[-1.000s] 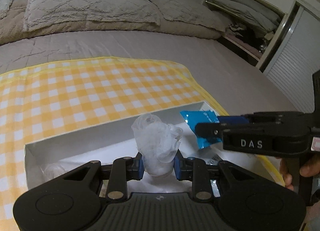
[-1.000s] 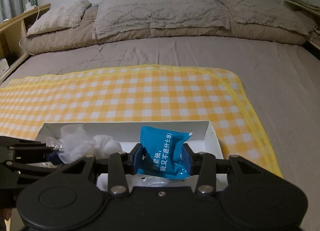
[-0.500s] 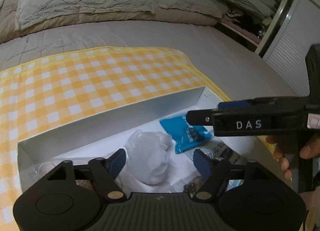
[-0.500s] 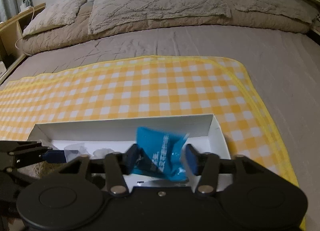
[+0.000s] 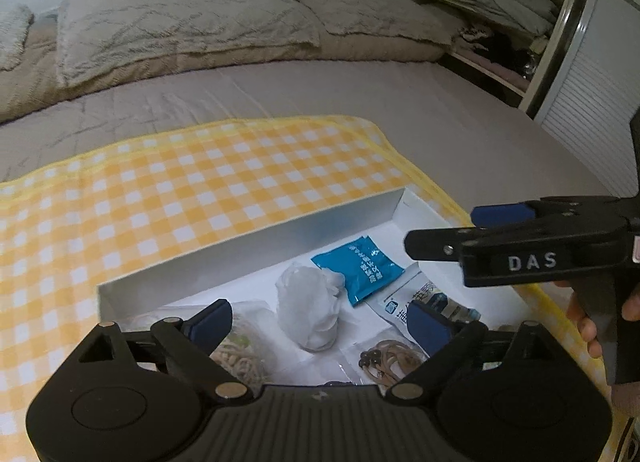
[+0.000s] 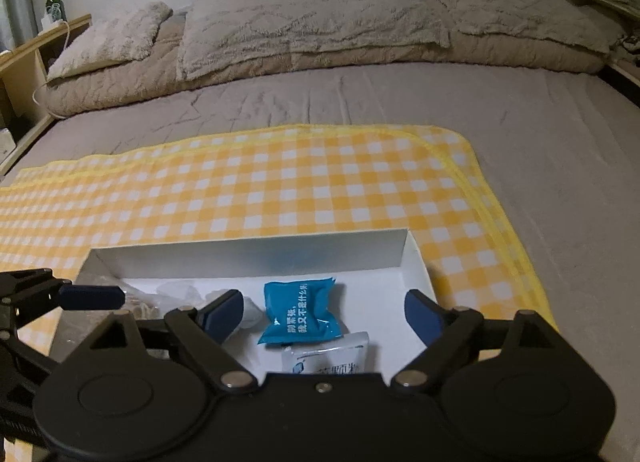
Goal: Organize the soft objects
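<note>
Since the earlier frames both items have left our grip: the white crumpled bag [image 5: 310, 308] and the blue packet [image 6: 301, 312] are now lying inside the white box [image 5: 240, 252] on the checked cloth [image 6: 280, 186]. We are holding the left gripper [image 5: 320, 322] and right gripper [image 6: 324, 312] wide open and empty above them. To finish the release well, we are judging it best to lift straight up, keeping the pads clear of the loose plastic so nothing drags out.
</note>
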### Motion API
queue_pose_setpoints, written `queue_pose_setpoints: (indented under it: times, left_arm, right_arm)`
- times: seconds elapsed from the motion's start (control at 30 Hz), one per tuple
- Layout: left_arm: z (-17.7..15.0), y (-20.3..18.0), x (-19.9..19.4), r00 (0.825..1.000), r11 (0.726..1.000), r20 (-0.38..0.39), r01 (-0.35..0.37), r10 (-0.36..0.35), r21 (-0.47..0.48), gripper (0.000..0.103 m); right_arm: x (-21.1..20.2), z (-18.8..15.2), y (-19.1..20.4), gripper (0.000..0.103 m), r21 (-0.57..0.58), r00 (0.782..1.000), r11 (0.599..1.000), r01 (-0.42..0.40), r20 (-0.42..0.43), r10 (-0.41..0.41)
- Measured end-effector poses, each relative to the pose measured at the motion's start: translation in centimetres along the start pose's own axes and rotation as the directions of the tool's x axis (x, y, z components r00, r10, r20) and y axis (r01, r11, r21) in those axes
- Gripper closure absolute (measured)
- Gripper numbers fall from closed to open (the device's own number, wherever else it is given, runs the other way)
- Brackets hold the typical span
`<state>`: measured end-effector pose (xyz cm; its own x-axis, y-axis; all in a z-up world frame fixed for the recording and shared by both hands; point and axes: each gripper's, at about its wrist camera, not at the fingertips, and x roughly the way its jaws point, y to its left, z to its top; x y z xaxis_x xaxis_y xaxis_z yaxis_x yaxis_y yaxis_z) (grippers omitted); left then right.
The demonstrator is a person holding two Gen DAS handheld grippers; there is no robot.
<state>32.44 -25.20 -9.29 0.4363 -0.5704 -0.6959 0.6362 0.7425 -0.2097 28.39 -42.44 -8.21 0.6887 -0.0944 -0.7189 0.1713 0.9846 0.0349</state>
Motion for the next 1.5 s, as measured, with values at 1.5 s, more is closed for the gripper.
queue_pose_setpoints:
  times: [1.5]
  left_arm:
    - [-6.0, -5.4, -26.2, 0.894, 0.948, 0.315, -0.303, 0.319, -0.098, 0.0]
  right_arm:
    - [-24.8, -5.5, 5.7, 0.0, -0.076, 0.942, 0.992, -0.099, 0.315, 0.118]
